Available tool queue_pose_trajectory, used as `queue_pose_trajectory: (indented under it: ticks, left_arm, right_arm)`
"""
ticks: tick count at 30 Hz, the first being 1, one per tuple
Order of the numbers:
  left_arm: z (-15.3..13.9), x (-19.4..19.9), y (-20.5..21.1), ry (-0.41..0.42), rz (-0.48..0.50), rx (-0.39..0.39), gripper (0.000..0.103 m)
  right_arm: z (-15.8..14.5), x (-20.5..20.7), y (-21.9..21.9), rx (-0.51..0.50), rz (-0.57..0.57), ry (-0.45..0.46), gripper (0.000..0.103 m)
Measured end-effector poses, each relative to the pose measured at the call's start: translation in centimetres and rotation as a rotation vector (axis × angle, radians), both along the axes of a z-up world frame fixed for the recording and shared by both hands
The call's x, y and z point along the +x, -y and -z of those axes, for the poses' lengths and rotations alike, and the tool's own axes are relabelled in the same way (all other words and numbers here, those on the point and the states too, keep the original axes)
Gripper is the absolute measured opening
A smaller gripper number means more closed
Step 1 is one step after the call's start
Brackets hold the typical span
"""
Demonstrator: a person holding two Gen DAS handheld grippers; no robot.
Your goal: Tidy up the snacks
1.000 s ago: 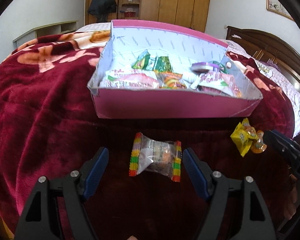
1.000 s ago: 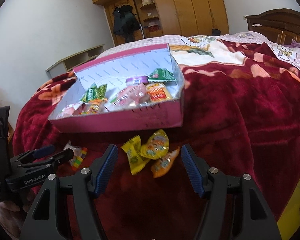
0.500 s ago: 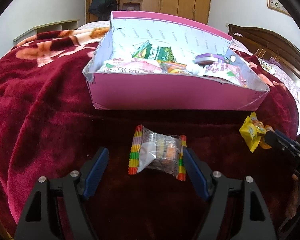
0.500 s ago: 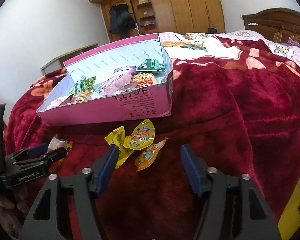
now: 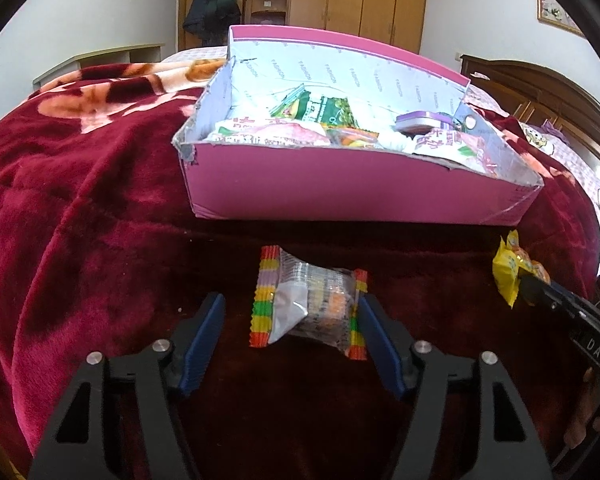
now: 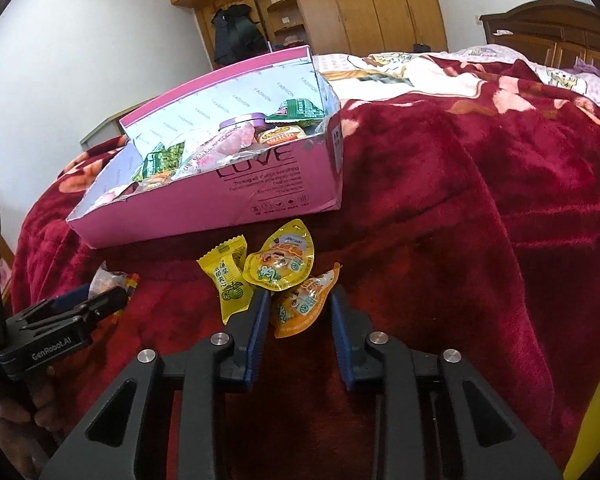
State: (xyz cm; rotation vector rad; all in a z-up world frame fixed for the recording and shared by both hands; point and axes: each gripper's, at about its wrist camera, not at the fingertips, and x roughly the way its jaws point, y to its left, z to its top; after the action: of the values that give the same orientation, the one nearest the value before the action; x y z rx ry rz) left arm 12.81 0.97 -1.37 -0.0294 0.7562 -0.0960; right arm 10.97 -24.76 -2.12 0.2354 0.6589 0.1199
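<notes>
Both tongs are closing, each astride its own snack on the red blanket of the bed, just short of the pink box. In the left wrist view the clear packet with rainbow-striped ends lies straight ahead at twelve o'clock of the left tongs, its long axis running three to nine, across the gap; the right pad looks to be touching one striped end, the left pad stands apart, so nothing is pinched yet. In the right wrist view the orange pouch sits between the narrowed right tongs, its long axis tilted from seven toward one; whether the pads press it cannot be told. A yellow candy and a yellow pouch lie touching it at eleven and twelve. The box, already holding snacks, lies at twelve for the left, eleven for the right.
</notes>
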Motion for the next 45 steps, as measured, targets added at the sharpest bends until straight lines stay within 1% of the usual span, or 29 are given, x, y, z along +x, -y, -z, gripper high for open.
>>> queue_pose_trajectory:
  ticks: [4, 8, 12, 14, 17, 20, 27, 36, 45]
  left_arm:
    - [-0.1, 0.0, -0.1, 0.002, -0.004, -0.003, 0.067]
    - [-0.2, -0.3, -0.1, 0.009, -0.004, 0.005, 0.053]
    - [-0.4, -0.6, -0.1, 0.013, 0.007, 0.007, 0.045]
    - [-0.5, -0.8, -0.1, 0.013, 0.012, 0.003, 0.043]
    - [-0.7, -1.0, -0.1, 0.015, 0.018, -0.001, 0.042]
    - [-0.9, -1.3, -0.1, 0.017, 0.021, -0.009, 0.041]
    - [-2.0, -2.1, -0.3, 0.043, 0.026, -0.025, 0.040]
    - [-3.9, -3.2, -0.4, 0.079, 0.031, -0.056, 0.040]
    - [-5.8, -3.2, -0.3, 0.107, 0.043, -0.093, 0.040]
  right_arm:
    - [0.0, -0.1, 0.0, 0.003, 0.001, 0.004, 0.031]
    - [0.0, -0.2, -0.1, -0.010, 0.007, 0.005, 0.031]
    - [-0.2, -0.2, -0.2, -0.009, 0.011, 0.004, 0.031]
    - [-0.2, -0.3, -0.1, -0.005, 0.018, 0.006, 0.030]
    - [-0.4, -0.5, -0.1, 0.001, 0.023, 0.012, 0.028]
    - [-0.7, -0.8, 0.1, 0.013, 0.027, 0.019, 0.027]
    - [-1.4, -1.6, 0.3, 0.037, 0.034, 0.031, 0.027]
    - [-3.2, -3.0, -0.2, 0.032, 0.022, 0.079, 0.027]
    - [-5.3, -3.1, -0.5, 0.033, -0.005, 0.112, 0.027]
